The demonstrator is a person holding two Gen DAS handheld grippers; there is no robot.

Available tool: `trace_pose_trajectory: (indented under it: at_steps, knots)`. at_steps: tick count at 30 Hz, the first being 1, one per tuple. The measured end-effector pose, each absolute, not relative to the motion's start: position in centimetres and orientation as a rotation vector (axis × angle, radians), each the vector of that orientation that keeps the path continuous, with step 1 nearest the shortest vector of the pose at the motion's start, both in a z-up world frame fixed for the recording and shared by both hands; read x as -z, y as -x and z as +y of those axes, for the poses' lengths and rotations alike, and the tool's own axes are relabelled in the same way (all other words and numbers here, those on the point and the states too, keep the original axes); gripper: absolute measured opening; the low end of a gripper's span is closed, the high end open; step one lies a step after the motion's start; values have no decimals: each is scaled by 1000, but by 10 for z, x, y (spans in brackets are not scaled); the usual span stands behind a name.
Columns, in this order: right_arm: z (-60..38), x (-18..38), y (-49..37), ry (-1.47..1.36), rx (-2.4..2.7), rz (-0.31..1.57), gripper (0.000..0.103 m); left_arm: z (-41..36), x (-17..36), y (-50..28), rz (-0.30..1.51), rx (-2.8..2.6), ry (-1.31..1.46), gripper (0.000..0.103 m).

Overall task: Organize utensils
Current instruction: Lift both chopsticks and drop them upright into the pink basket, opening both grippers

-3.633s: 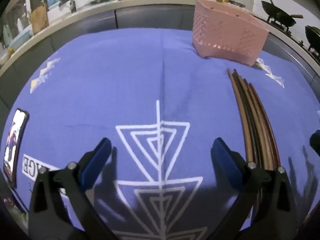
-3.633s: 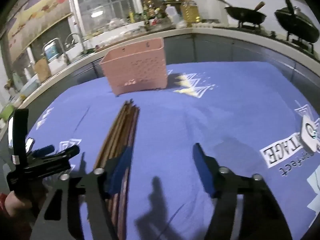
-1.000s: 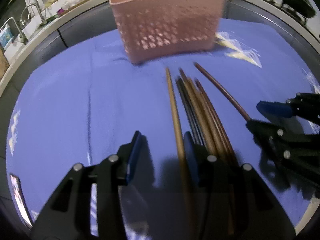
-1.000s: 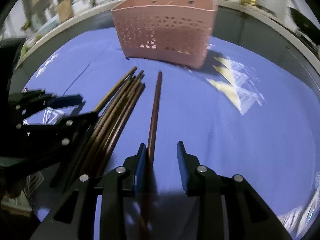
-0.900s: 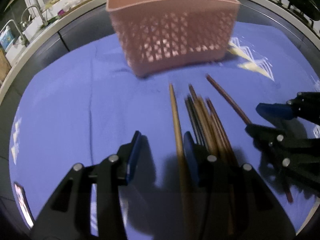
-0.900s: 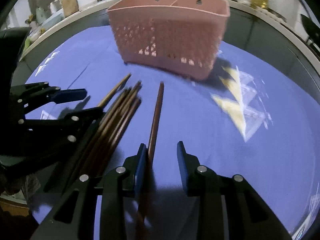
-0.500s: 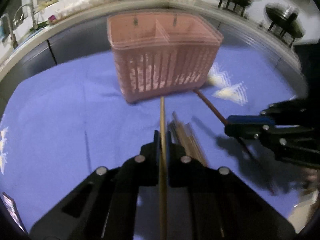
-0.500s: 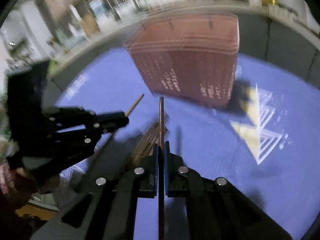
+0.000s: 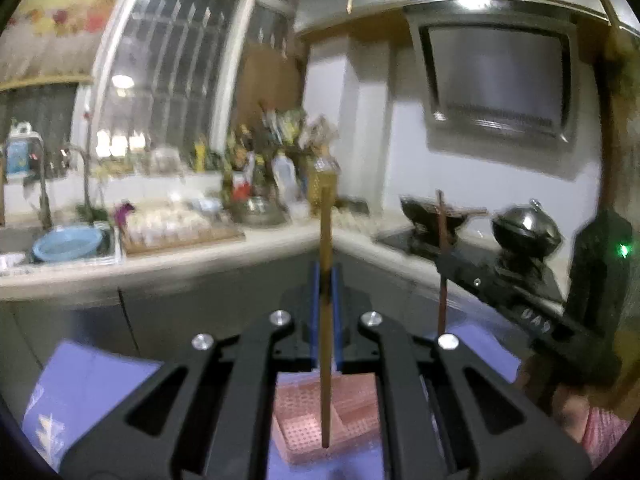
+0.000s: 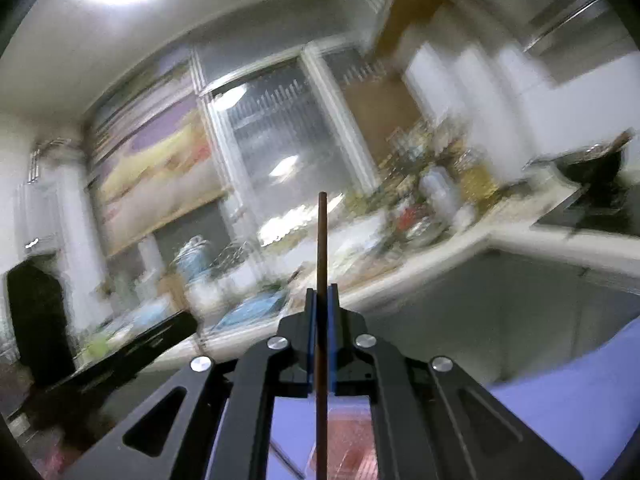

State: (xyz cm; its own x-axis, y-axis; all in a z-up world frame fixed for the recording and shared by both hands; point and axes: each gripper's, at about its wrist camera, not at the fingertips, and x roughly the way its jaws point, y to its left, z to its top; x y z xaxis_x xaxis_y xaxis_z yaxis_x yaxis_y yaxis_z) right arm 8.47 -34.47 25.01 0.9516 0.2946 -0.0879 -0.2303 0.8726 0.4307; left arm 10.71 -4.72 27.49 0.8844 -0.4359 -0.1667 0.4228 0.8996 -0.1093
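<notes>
Left gripper [image 9: 326, 280]: we clamp a light chopstick [image 9: 325, 320] upright, lower tip over the pink basket [image 9: 304, 420] below.
Right gripper [image 10: 321, 300]: we clamp a dark chopstick [image 10: 321, 260] upright above the same basket.

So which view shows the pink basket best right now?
The left wrist view: the pink basket, with its perforated walls and divider, sits below the shut left claw. The right wrist view gives only a blurred pink patch.

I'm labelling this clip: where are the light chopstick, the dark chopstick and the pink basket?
light chopstick [image 9: 325, 240], left wrist view, upper shaft.
dark chopstick [image 10: 321, 240], right wrist view, upper shaft.
pink basket [image 9: 298, 420], left wrist view, perforated floor.
</notes>
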Motion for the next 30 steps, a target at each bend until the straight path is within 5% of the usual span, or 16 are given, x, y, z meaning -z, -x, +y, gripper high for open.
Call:
trace_pose_trajectory:
  at_steps: [8, 15, 18, 21, 24, 30]
  knots:
    - [-324, -167, -168, -483, -103, 192, 5, -65, -211, -168, 277, 352, 38, 5]
    - [-291, -128, -148, -309, -198, 287, 5, -70, -168, -173, 388, 355, -3, 5]
    - [-276, -124, -137, -249, -255, 353, 7, -69, -159, -178, 456, 322, -5, 12]
    - [-278, -132, -127, -278, -303, 407, 17, -60, -166, -173, 494, 311, 24, 25]
    - [-283, -155, -101, -293, -313, 380, 40, -45, -188, -145, 441, 295, 53, 27]
    - [-306, -167, -17, -330, -335, 440, 42, -2, -192, -60, 415, 288, 123, 28]
